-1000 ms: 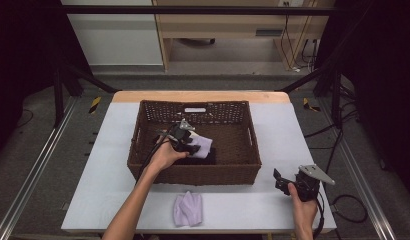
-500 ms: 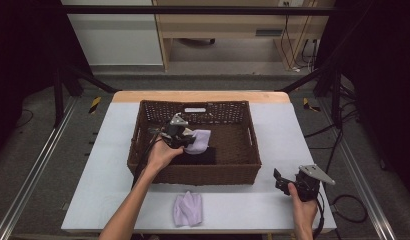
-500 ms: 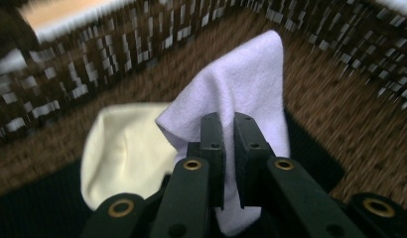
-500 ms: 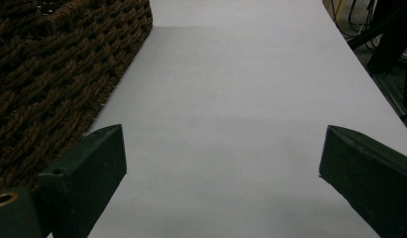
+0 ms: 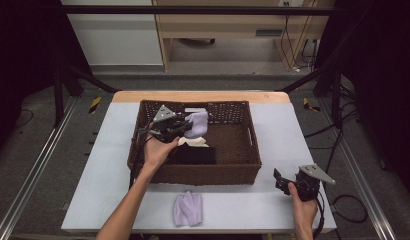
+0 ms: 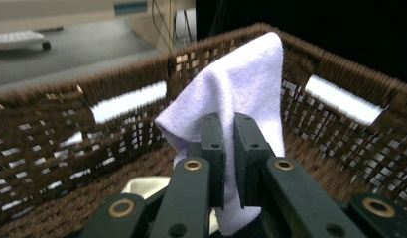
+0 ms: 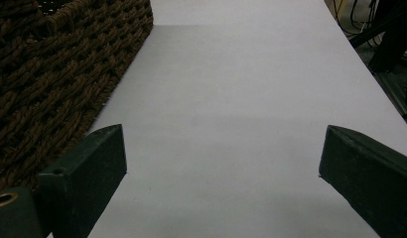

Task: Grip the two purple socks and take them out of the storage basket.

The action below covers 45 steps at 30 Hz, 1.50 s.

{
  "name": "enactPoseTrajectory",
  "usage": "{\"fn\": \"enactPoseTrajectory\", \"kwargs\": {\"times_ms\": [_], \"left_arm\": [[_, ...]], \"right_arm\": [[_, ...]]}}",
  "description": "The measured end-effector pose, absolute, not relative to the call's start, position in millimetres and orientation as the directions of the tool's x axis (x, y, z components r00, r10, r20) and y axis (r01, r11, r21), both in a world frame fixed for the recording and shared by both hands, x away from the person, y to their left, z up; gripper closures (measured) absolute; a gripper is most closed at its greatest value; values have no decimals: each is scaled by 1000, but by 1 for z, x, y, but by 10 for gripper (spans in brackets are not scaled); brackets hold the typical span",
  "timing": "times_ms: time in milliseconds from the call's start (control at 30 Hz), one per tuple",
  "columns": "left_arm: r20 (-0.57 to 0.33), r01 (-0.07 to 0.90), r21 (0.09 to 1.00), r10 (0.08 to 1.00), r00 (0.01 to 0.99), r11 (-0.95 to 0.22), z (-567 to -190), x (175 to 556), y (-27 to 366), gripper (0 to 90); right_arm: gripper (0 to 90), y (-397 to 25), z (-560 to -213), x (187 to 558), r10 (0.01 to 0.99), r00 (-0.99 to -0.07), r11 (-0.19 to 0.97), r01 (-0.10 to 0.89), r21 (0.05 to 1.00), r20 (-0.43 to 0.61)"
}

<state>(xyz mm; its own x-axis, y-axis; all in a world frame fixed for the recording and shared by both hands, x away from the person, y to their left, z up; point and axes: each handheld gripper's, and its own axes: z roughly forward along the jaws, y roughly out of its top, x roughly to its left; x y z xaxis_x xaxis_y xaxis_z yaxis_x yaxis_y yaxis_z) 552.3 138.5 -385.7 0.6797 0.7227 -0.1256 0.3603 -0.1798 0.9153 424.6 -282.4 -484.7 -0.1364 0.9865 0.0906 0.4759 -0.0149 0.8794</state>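
A brown wicker basket (image 5: 253, 150) stands in the middle of the white table. Inside it, my left gripper (image 5: 185, 126) is shut on a lilac cloth (image 5: 197, 123), lifted near the back wall. In the left gripper view the cloth (image 6: 241, 94) hangs pinched between the closed jaws, with my left gripper (image 6: 229, 124) in front of the basket's woven wall (image 6: 67, 119). A cream cloth (image 5: 194, 142) and a black cloth (image 5: 192, 155) lie on the basket floor. My right gripper (image 5: 279, 180) rests open on the table at the front right; my right gripper (image 7: 224, 148) has nothing between its jaws.
A second lilac cloth (image 5: 188, 208) lies on the table (image 5: 293, 125) in front of the basket. The basket's corner (image 7: 57, 74) is to the left in the right gripper view. Black frame posts and cables stand around the table.
My left gripper has risen and moved toward the basket's back wall, lifting the lilac cloth off the pile. The right gripper has stayed put.
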Motion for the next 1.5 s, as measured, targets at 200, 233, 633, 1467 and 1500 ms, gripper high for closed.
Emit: {"fn": "enactPoseTrajectory", "kwargs": {"times_ms": [200,233,633,1467,1500], "left_arm": [[-109,315,934,704,701,-169,-362,537,146,837],[-102,307,936,703,704,-171,-359,535,147,837],[-81,212,970,656,750,-122,-320,487,166,838],[-41,201,950,537,842,-241,-358,377,187,837],[-49,216,943,535,844,-254,-367,376,186,837]], "right_arm": [[50,-282,-485,425,987,-136,-13,476,879,89],[50,-282,-485,425,987,-136,-14,476,880,89],[50,-283,-485,425,987,-134,-17,476,879,92],[50,-282,-485,424,988,-124,-22,473,881,91],[50,-282,-485,424,988,-123,-22,471,882,90]]}}
